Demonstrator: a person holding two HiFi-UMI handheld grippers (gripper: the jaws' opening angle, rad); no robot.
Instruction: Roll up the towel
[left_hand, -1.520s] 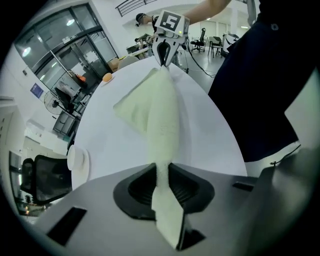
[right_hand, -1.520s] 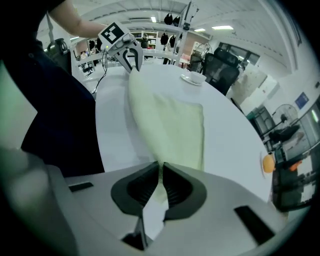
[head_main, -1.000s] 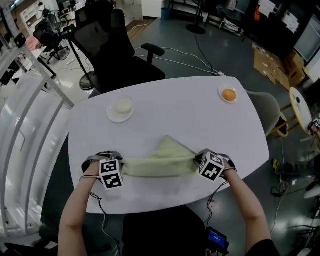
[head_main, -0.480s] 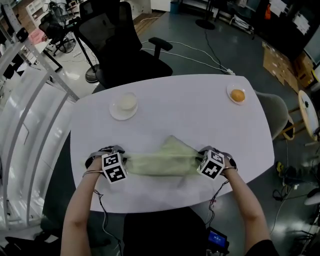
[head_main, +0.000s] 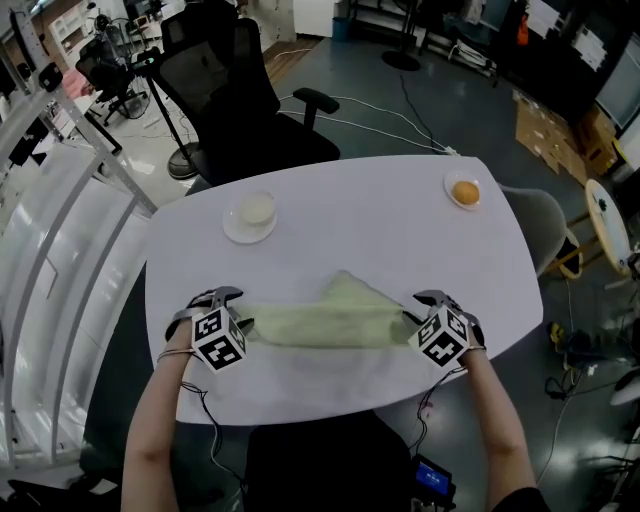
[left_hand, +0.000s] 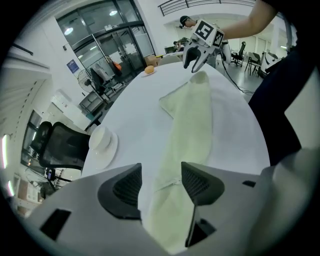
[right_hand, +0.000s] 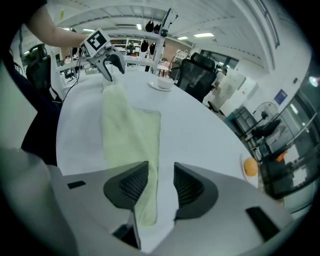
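1. Head view puts the pale green towel (head_main: 320, 322) on the near half of the white table (head_main: 350, 200). It is folded into a long band running left to right, with a loose corner poking toward the far side around its middle.
2. The left gripper (head_main: 238, 312) sits at the band's left end and the right gripper (head_main: 420, 308) at its right end. Both have just been opening. In each gripper view the pads stand apart with slack cloth lying between or beneath them, so nothing is pinched.
3. The cloth looks thin, light and limp. I'd expect it to sag when lifted and to slide on the smooth tabletop rather than curl over itself.
4. The best hold is probably one short end, pinched close to the edge through every layer, while the other gripper pins the band. The stray corner wants tucking in first.
5. The fold seems to be two layers, though the edges are too soft to be sure.
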